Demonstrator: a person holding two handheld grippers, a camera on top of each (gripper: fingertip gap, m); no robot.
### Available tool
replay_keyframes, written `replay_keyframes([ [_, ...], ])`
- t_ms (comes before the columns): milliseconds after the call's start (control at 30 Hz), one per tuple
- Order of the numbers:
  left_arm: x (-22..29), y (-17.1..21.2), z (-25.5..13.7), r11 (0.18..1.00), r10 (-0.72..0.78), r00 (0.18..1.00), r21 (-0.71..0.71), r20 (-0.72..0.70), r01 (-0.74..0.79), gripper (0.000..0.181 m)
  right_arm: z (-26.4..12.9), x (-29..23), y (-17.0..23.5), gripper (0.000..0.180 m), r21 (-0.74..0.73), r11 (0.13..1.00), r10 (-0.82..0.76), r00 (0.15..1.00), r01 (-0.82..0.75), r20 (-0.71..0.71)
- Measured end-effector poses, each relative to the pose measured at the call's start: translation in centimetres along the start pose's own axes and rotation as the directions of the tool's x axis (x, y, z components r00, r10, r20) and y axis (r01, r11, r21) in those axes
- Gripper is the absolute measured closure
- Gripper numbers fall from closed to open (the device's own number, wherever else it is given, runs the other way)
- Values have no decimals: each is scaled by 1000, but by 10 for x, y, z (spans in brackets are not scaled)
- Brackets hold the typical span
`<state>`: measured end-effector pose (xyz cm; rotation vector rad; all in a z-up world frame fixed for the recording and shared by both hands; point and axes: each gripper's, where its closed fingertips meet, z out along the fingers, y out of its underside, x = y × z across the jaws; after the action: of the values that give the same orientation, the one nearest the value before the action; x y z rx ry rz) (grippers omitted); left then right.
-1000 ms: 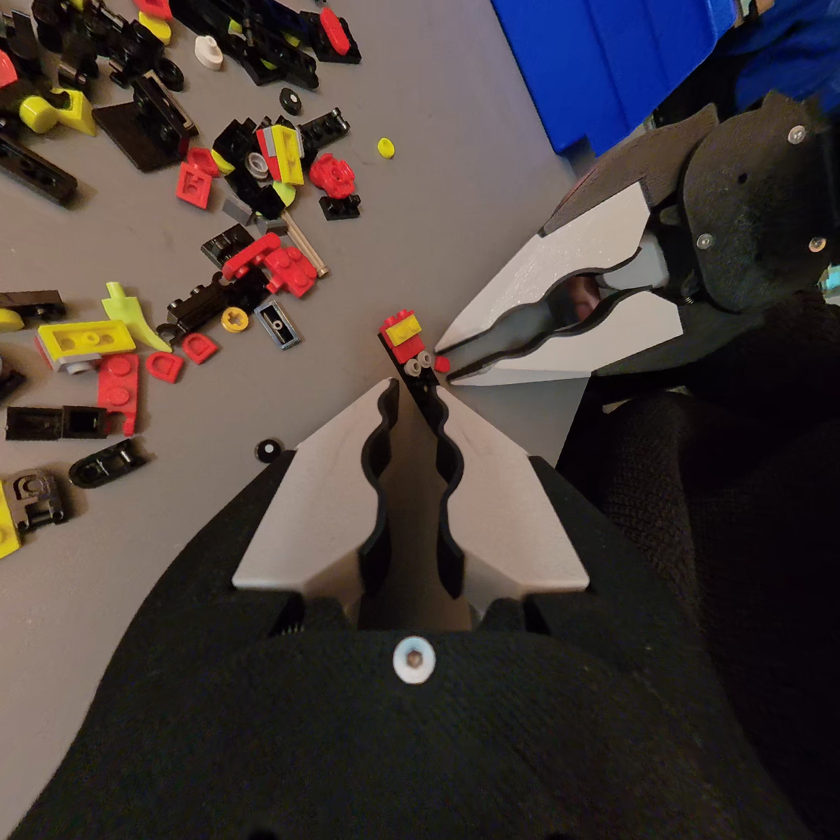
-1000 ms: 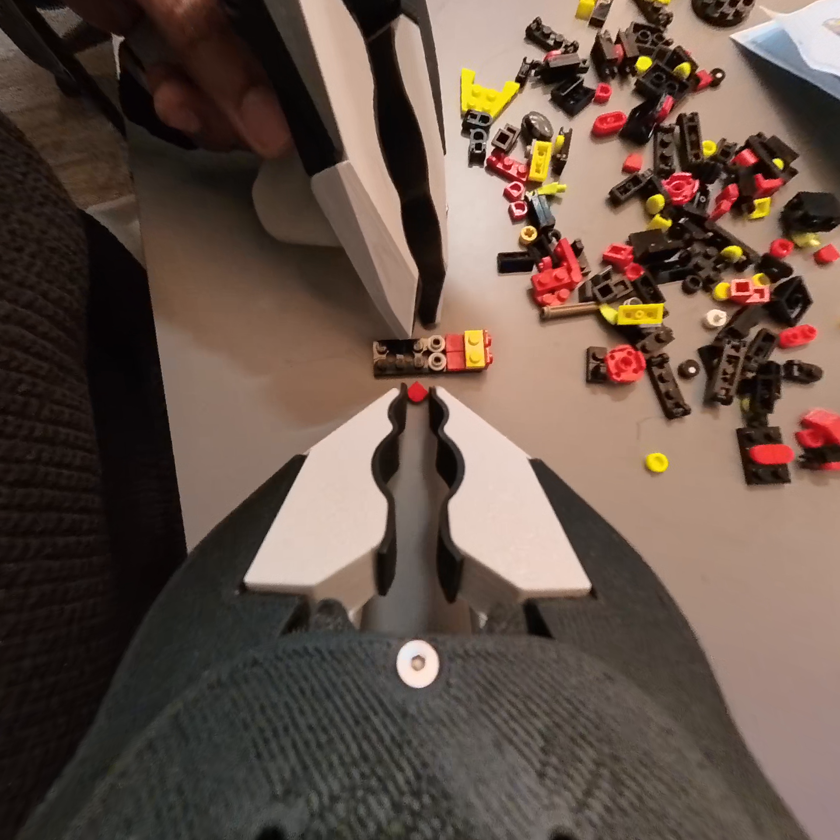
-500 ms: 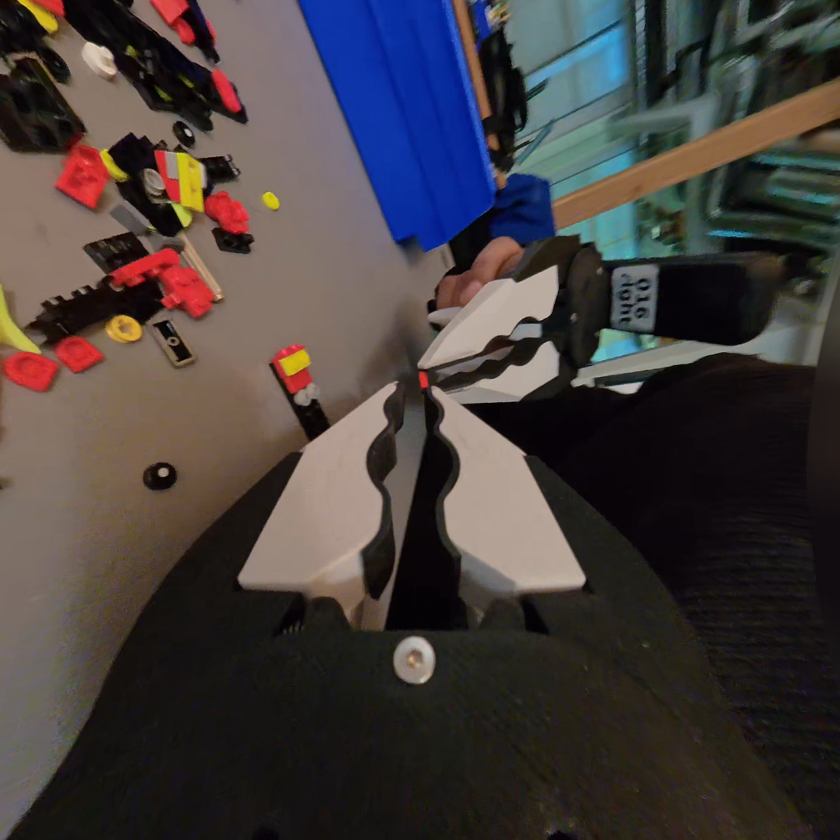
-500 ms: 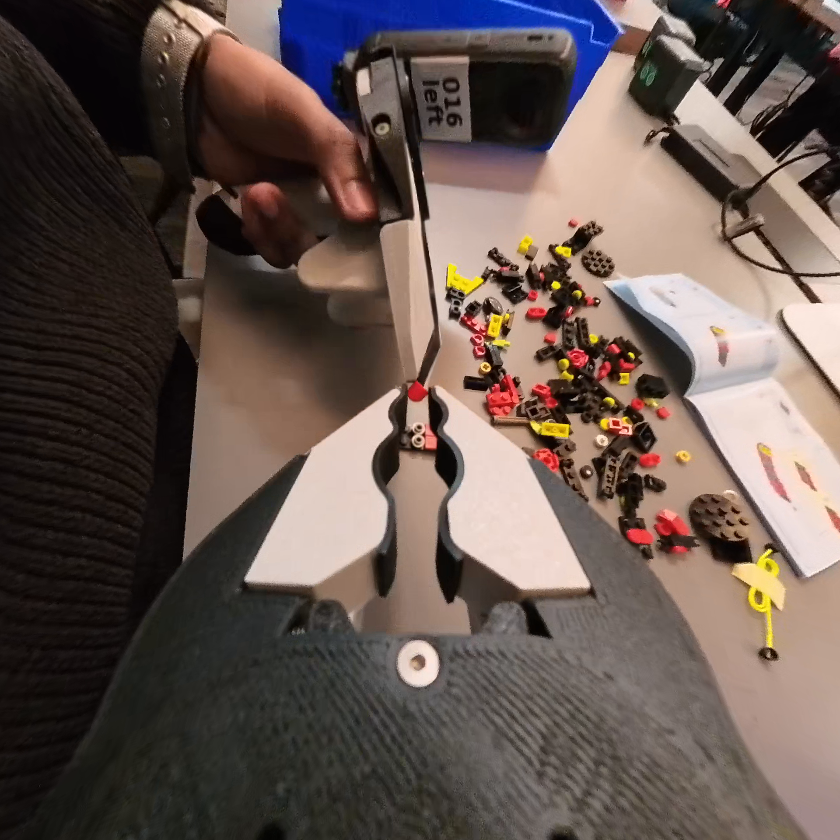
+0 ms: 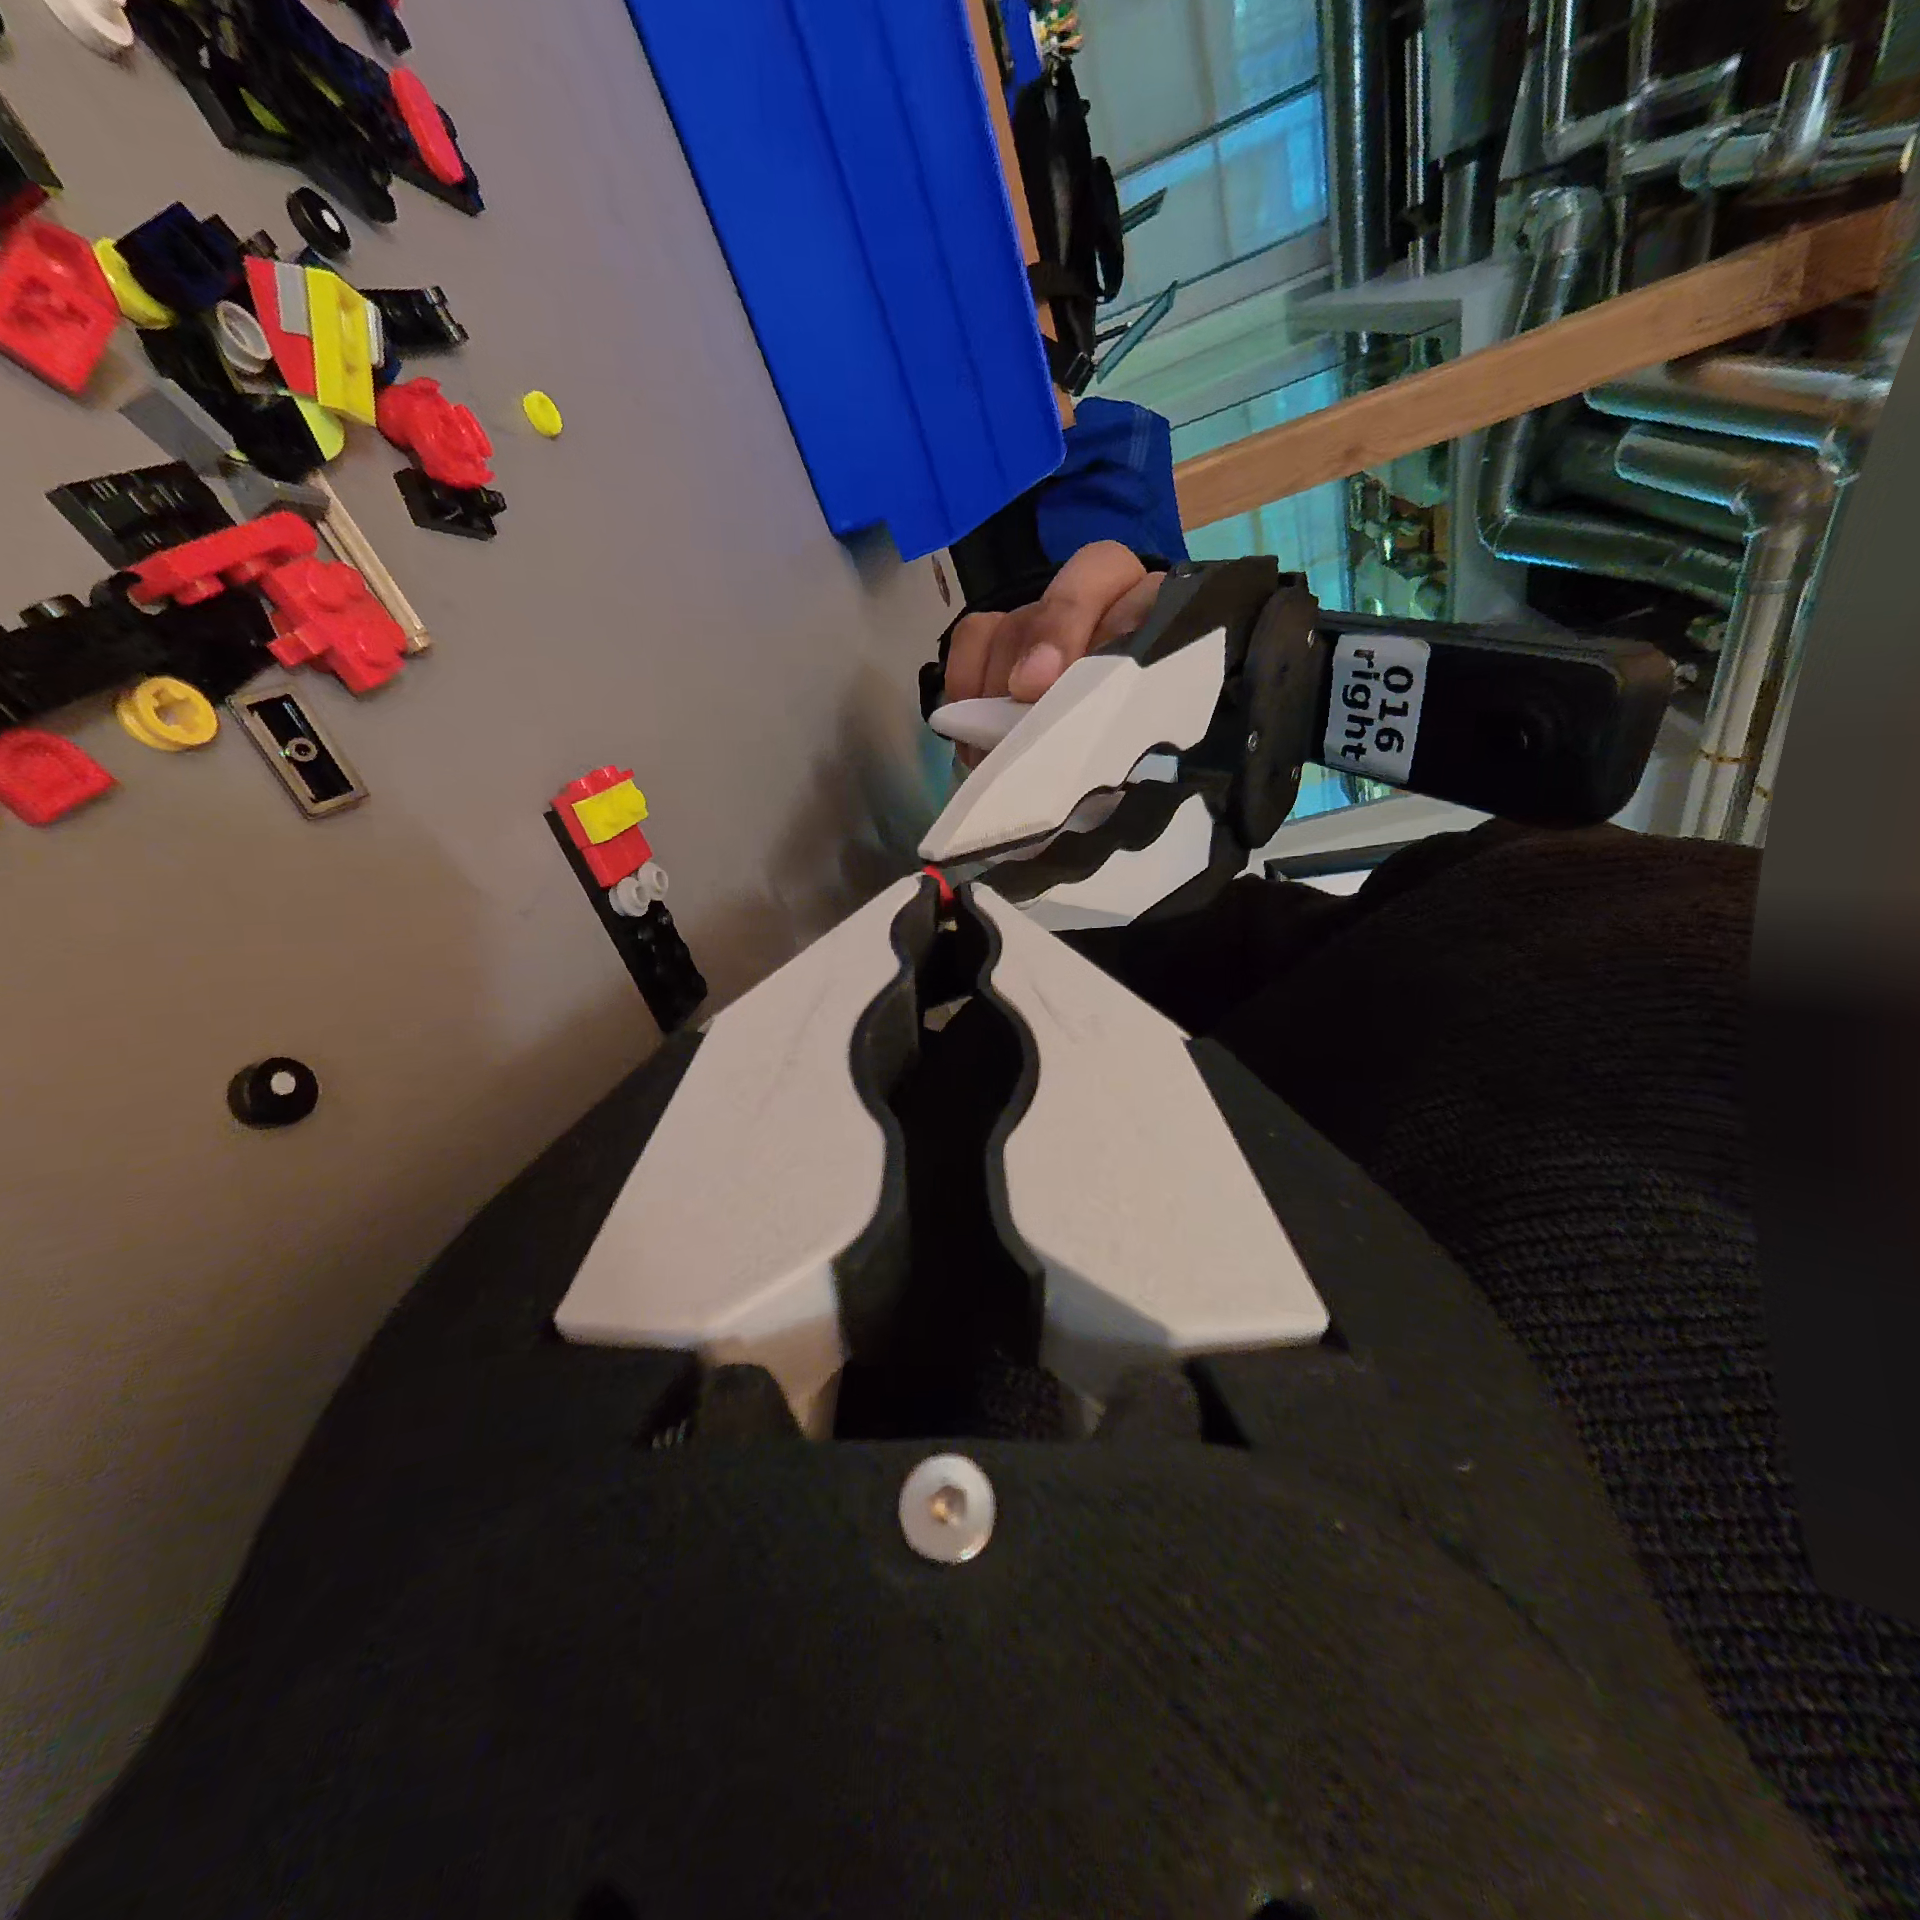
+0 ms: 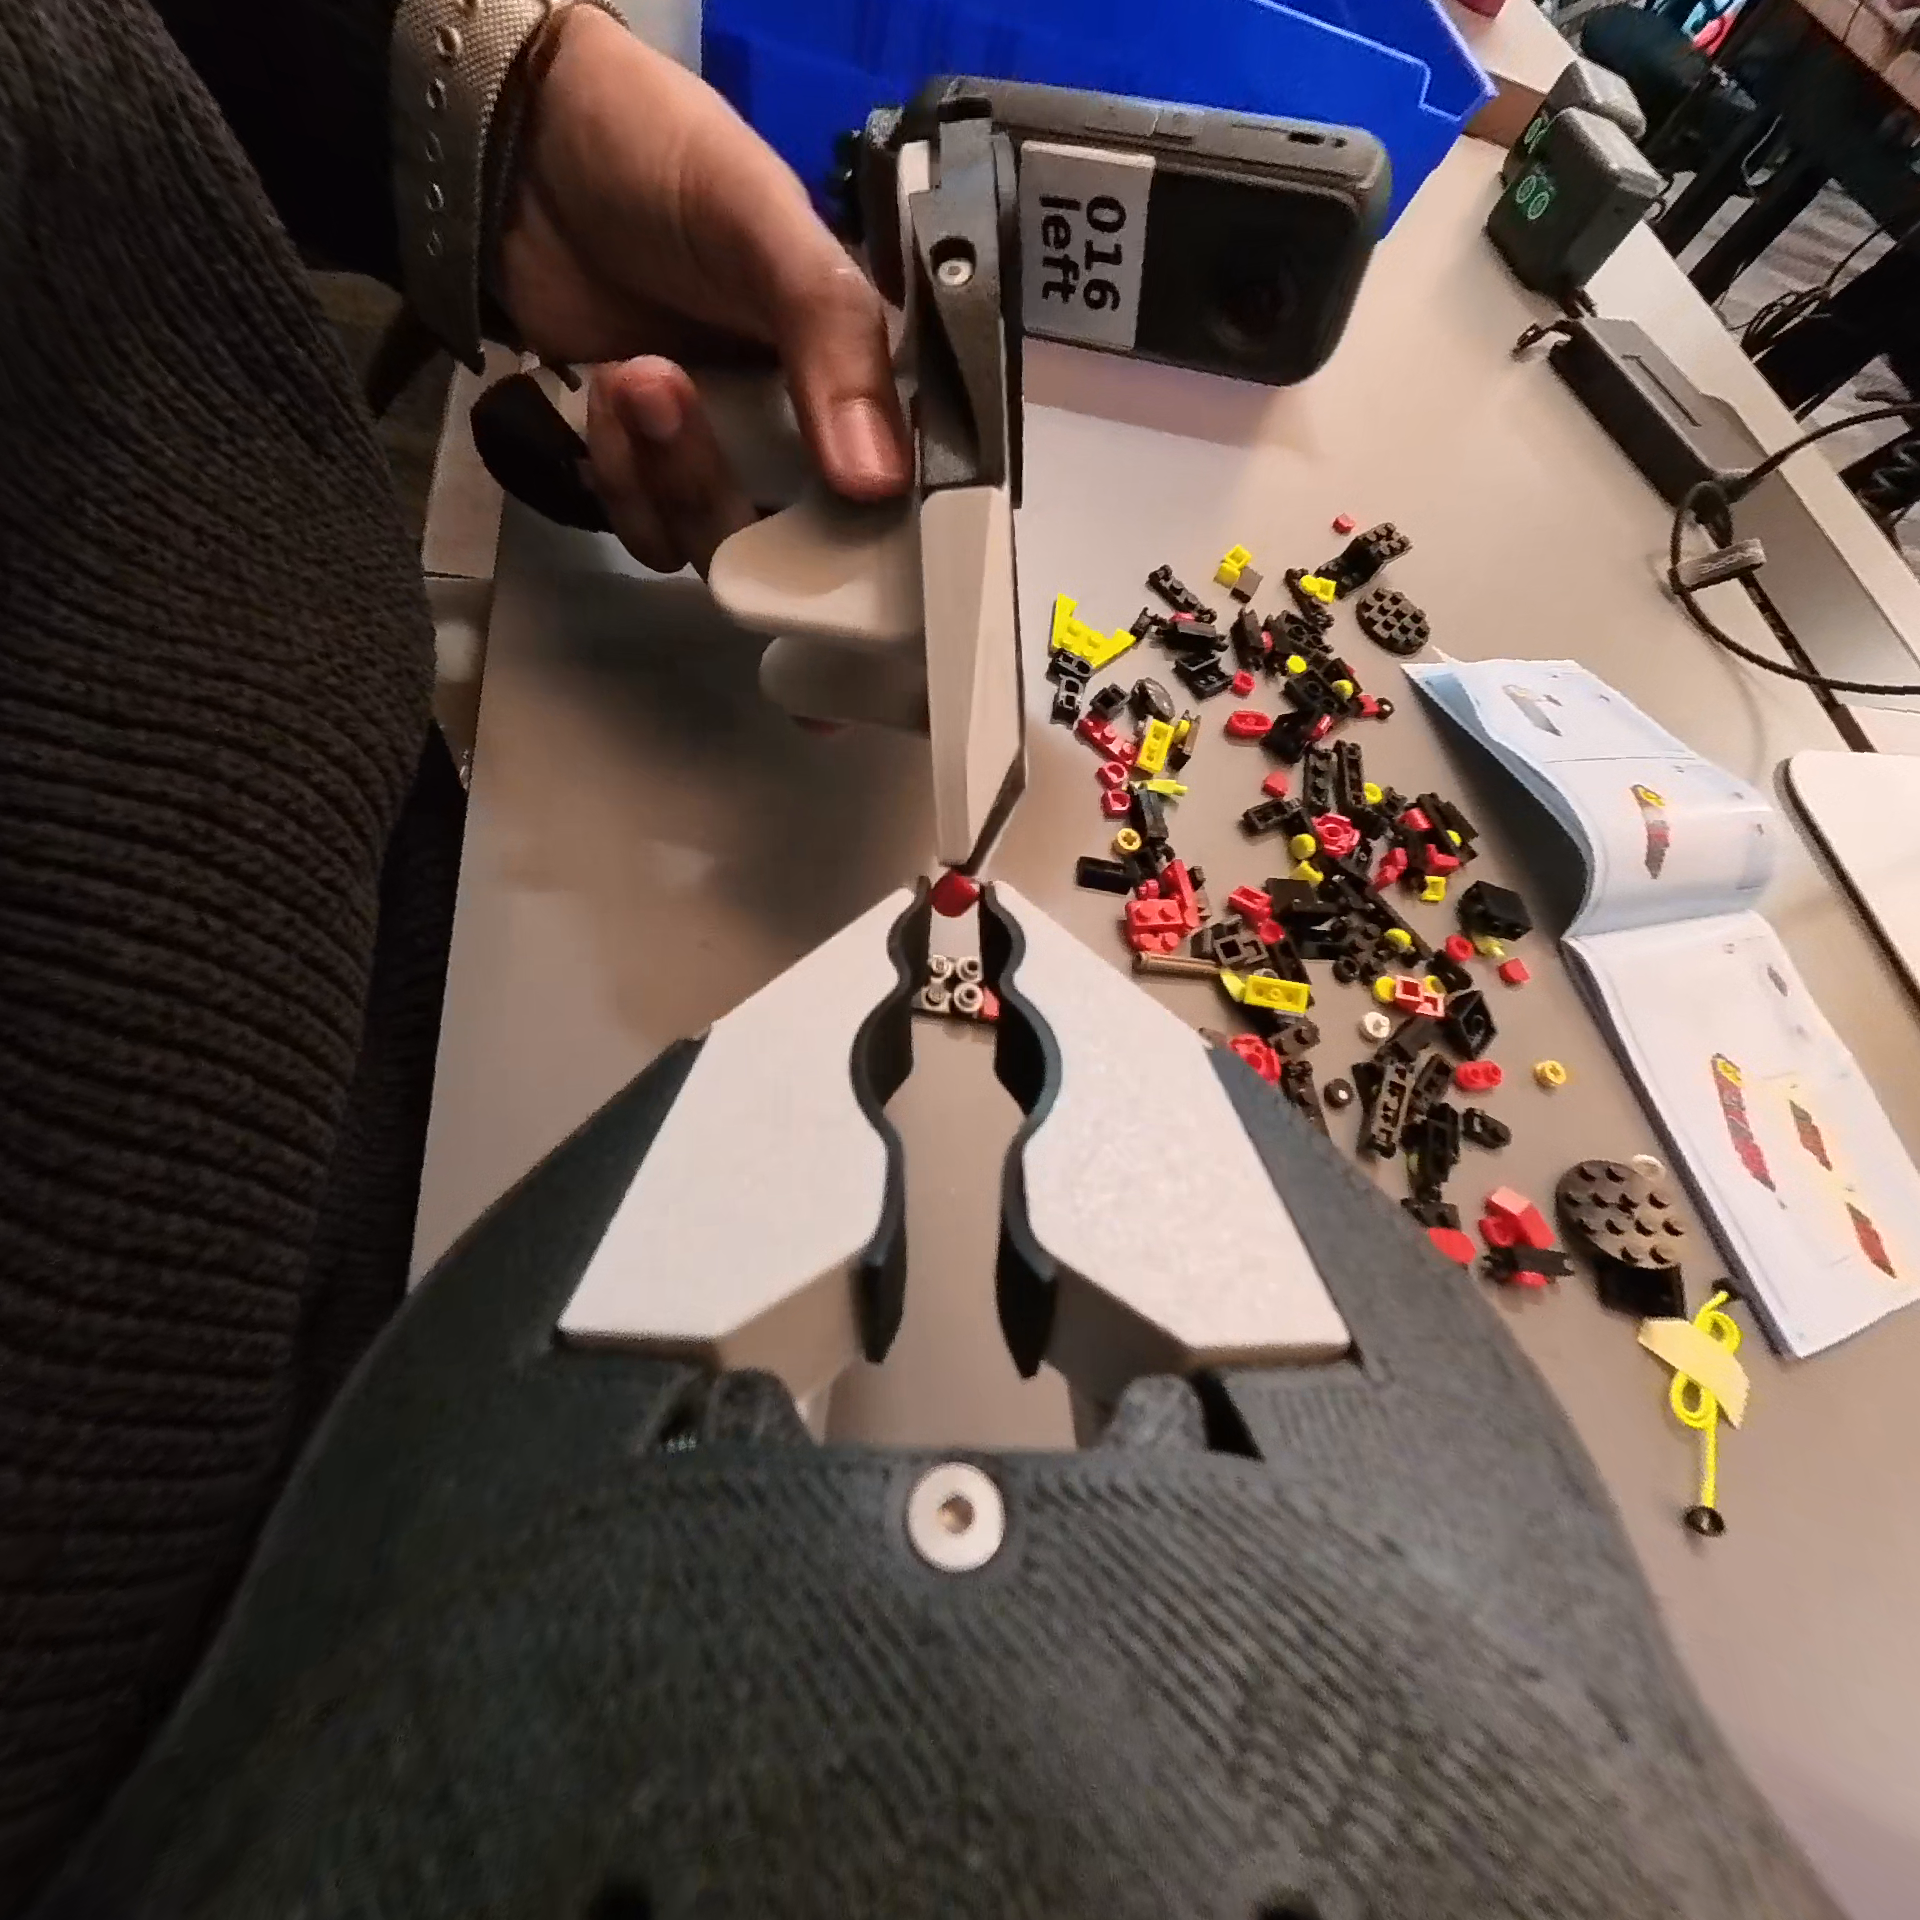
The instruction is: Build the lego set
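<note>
A small red piece (image 6: 953, 894) sits pinched at the tips of my right gripper (image 6: 954, 896), held above the table. My left gripper (image 5: 941, 896) meets it tip to tip: its jaws are nearly closed, and the red piece (image 5: 939, 883) shows between them. In the right wrist view the left gripper (image 6: 962, 854) comes down from above onto the piece. The partly built strip (image 5: 623, 883), black with red, yellow and grey parts, lies on the grey table to the left of the left gripper. It also shows through the right gripper's gap (image 6: 952, 985).
Loose black, red and yellow pieces (image 6: 1309, 894) are spread over the table's middle. An open instruction booklet (image 6: 1704, 997) lies to their right. A blue bin (image 5: 862, 260) stands at the back. A black round plate (image 6: 1619, 1210) and yellow string (image 6: 1704, 1387) lie near the front. A dark sleeve (image 6: 156, 779) fills the left. My two grippers' fingertips are within a few centimetres of each other.
Both grippers rose from the table and tilted up. The left gripper left the strip on the table, narrowed, and came tip to tip with the right gripper at the red piece.
</note>
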<state>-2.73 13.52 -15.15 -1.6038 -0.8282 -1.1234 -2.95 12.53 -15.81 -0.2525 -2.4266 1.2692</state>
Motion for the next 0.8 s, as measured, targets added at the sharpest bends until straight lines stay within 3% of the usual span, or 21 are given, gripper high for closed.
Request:
replay_keyframes([
  [433, -7, 4, 1, 1000, 2, 999, -25, 39, -1, 169, 1, -3, -1, 172, -7, 1000, -25, 1000, 25, 5],
  [567, -5, 5, 1, 1000, 6, 1000, -27, 29, -5, 181, 1, -3, 0, 172, -11, 1000, -25, 1000, 25, 7],
  [733, -4, 3, 0, 1000, -2, 1000, -15, 11, 2, 181, 1, 0, -2, 171, 4, 1000, 0, 1000, 0, -7],
  [800, -3, -1, -1, 1000, -10, 1000, 8, 1, 10, 181, 1, 9, -4, 150, 21, 999, 51, 997, -50, -52],
])
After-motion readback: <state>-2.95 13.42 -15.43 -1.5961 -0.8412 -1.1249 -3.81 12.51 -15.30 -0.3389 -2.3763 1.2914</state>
